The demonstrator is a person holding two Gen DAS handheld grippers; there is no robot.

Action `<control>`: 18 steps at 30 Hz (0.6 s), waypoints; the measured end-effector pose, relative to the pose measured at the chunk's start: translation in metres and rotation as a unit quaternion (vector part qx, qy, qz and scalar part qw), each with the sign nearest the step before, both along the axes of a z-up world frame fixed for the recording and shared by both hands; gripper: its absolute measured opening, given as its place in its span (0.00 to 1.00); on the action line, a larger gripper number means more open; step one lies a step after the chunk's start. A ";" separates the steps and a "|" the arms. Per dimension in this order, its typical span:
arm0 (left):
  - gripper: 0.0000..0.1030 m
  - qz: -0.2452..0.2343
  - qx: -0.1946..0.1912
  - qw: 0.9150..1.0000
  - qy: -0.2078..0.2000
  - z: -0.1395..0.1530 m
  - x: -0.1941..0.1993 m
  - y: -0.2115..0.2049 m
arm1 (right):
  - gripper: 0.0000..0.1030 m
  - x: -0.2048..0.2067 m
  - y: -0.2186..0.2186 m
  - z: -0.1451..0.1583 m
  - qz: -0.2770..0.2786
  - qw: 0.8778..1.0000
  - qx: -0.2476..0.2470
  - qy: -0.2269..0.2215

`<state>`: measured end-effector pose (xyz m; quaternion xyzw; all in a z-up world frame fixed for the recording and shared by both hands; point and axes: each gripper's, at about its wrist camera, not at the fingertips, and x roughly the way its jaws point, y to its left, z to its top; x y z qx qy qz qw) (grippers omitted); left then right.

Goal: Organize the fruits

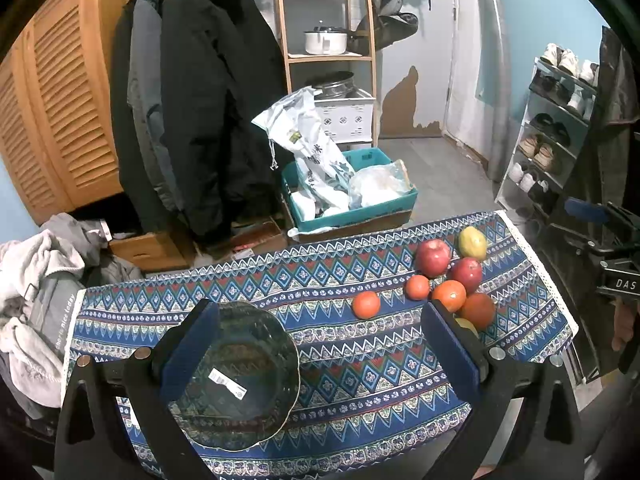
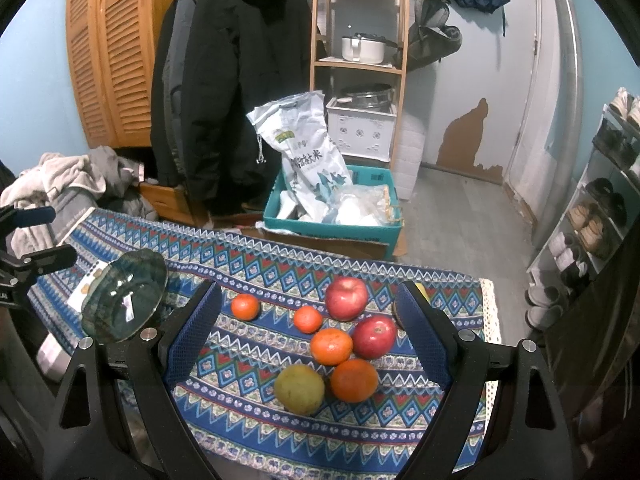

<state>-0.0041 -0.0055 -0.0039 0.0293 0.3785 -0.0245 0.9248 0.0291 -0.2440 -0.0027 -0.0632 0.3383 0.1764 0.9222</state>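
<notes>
On the patterned tablecloth [image 1: 340,364] lies a dark glass bowl [image 1: 236,376] with a white label, close against the left finger pad [image 1: 186,348] of my open left gripper [image 1: 318,306]; I cannot tell whether they touch. At the cloth's right end the fruits cluster: two red apples [image 1: 433,258], several oranges [image 1: 449,296] and a yellow-green fruit [image 1: 472,243]. My right gripper [image 2: 308,286] hangs open above them. Between its fingers lie the apples [image 2: 346,298], the oranges [image 2: 331,346] and a yellow-green fruit [image 2: 299,389]. The bowl [image 2: 124,296] sits left of it and looks tilted.
Beyond the table's far edge a teal crate [image 2: 332,226] with bags stands on the floor. Dark coats [image 2: 224,92] and a wooden shelf [image 2: 360,64] are behind it. A shoe rack [image 2: 592,220] stands on the right, a clothes pile [image 1: 36,300] on the left.
</notes>
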 end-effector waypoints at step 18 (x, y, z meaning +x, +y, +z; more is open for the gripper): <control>0.99 -0.002 -0.005 1.000 0.006 0.001 0.001 -0.001 | 0.84 0.003 -0.008 -0.001 -0.001 1.000 0.001 0.002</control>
